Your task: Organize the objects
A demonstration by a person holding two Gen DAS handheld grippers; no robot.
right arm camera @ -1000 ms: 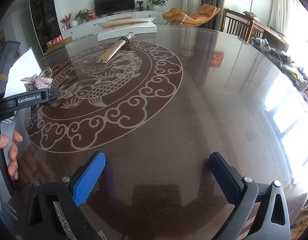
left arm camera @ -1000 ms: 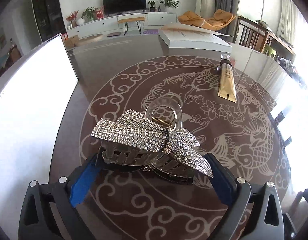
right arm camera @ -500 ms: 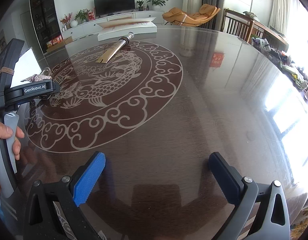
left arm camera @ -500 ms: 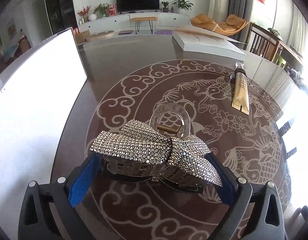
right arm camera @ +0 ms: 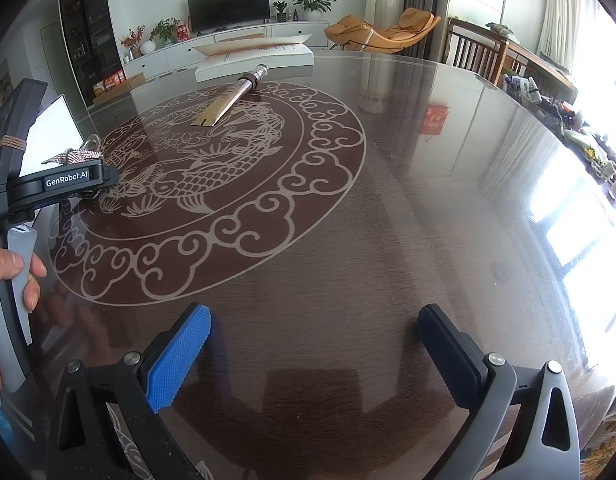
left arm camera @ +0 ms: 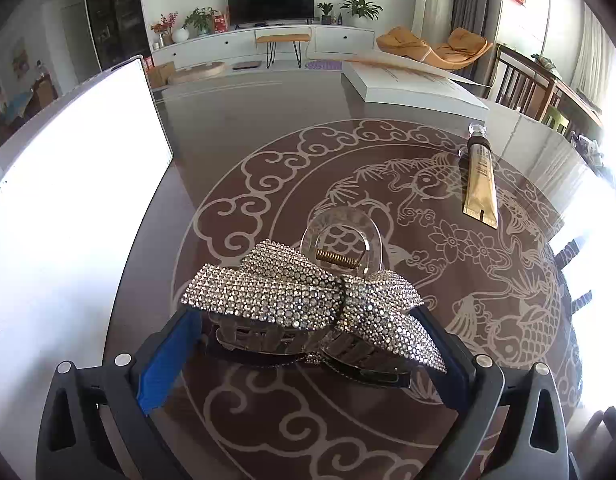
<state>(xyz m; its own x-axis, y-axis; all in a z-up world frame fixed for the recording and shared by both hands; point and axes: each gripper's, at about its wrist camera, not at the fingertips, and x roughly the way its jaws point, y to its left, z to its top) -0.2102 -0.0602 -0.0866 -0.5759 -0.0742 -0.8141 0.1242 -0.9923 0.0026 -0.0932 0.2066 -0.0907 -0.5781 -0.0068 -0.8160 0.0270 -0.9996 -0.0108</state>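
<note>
A rhinestone bow hair clip (left arm camera: pixel 308 304) on a clear claw sits between the blue-padded fingers of my left gripper (left arm camera: pixel 308 318), which is shut on its two ends. In the right wrist view the same clip (right arm camera: pixel 74 156) shows just above the left gripper's black finger (right arm camera: pixel 68 180), with a person's hand (right arm camera: pixel 12 276) on the handle. A gold tube (left arm camera: pixel 480 184) with a dark cap lies on the table's fish pattern, far right of the clip. My right gripper (right arm camera: pixel 311 336) hangs open over bare glossy table (right arm camera: pixel 387 220), holding nothing.
A flat white box (left arm camera: pixel 411 84) lies at the far side of the round table, beyond the tube. A large white panel (left arm camera: pixel 68 200) stands along the left edge. Wooden chairs (right arm camera: pixel 475 52) stand at the far right rim.
The left gripper has tilted and shifted with the clip between its fingers, so the room beyond has slid right in its view. The right gripper has stayed put.
</note>
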